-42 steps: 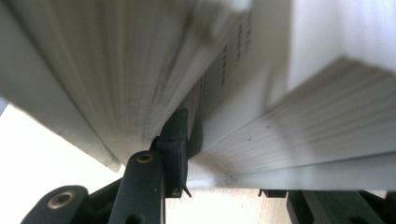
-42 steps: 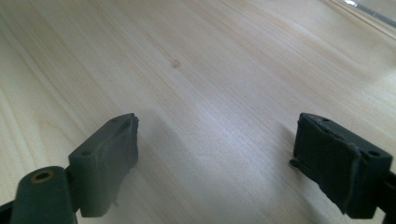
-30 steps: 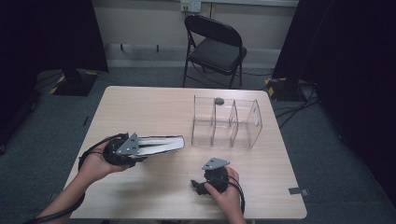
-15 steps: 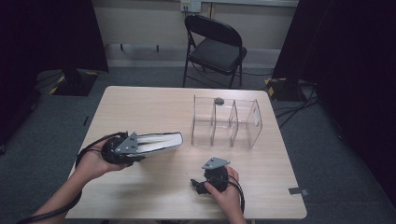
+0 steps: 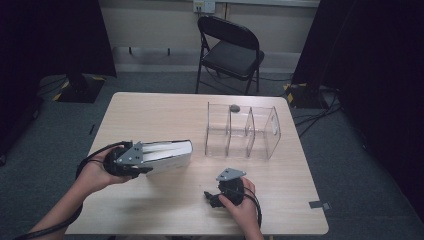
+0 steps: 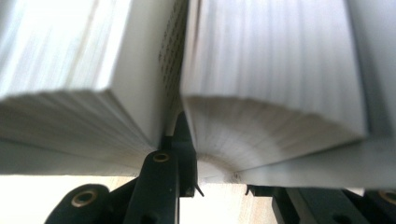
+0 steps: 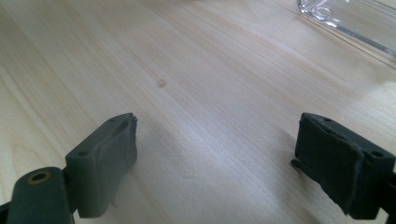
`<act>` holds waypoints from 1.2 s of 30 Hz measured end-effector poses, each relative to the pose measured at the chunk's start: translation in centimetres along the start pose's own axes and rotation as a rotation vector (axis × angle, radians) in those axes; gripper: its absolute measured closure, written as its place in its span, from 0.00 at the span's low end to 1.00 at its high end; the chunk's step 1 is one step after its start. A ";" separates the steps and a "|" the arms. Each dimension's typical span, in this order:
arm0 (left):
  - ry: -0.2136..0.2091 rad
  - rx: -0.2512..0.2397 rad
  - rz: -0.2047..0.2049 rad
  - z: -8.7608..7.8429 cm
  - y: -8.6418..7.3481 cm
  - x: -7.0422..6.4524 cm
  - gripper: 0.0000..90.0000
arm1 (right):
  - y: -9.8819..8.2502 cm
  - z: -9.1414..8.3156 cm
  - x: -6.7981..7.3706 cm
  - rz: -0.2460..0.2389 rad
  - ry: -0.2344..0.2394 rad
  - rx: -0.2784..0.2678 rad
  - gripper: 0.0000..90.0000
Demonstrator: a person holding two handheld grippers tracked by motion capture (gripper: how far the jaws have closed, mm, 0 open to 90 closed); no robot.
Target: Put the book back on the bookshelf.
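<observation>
A thick white book (image 5: pixel 167 152) lies on the wooden table (image 5: pixel 150 115) at the left. My left gripper (image 5: pixel 147 159) is shut on it from its left end, and its jaws have just been closing on it. In the left gripper view (image 6: pixel 243 186) one jaw stands in a gap between two blocks of pages, and the right block (image 6: pixel 280 93) sits between the jaws. Whether this is one book or two I cannot tell. My right gripper (image 5: pixel 214 197) rests low over the table near the front edge. Its jaws (image 7: pixel 215 172) are open, with bare wood between them.
A clear plastic organizer (image 5: pixel 242 131) with several compartments stands right of the book; its edge shows in the right gripper view (image 7: pixel 345 18). A small grey object (image 5: pixel 234 107) sits at its back rim. A black folding chair (image 5: pixel 230 50) stands beyond the table.
The left forearm has shifted slightly. The book and both grippers stay where they were.
</observation>
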State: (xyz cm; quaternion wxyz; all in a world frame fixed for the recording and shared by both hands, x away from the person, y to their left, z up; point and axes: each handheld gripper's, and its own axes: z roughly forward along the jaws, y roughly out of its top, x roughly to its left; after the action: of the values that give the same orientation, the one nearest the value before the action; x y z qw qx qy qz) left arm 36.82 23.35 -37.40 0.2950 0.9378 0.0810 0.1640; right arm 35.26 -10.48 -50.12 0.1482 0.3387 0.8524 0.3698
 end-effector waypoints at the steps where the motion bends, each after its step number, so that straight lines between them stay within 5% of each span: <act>1: -0.002 -0.001 0.001 0.0 0.0 0.0 0.78 | 0.0 0.0 0.0 -0.001 0.001 0.000 0.13; 8: -0.032 0.016 0.027 -0.5 0.1 -0.2 0.78 | 0.0 0.0 0.0 -0.003 0.002 0.000 0.13; 18: -0.040 0.019 -0.016 -0.7 0.1 0.1 0.79 | 0.0 0.0 -0.1 -0.008 0.005 0.000 0.13; 30: -0.046 0.008 -0.015 -0.7 0.1 -0.2 0.78 | 0.1 0.1 -0.1 -0.014 0.007 0.002 0.13; 36: -0.084 0.023 -0.025 -1.3 0.0 -0.7 0.78 | 0.1 0.2 -0.2 -0.013 0.012 -0.002 0.13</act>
State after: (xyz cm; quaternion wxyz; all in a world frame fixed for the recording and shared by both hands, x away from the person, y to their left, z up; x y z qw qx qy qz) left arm 35.73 23.82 -36.57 0.2894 0.9461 0.0822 0.1200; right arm 35.53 -10.43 -50.14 0.1456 0.3310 0.8551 0.3716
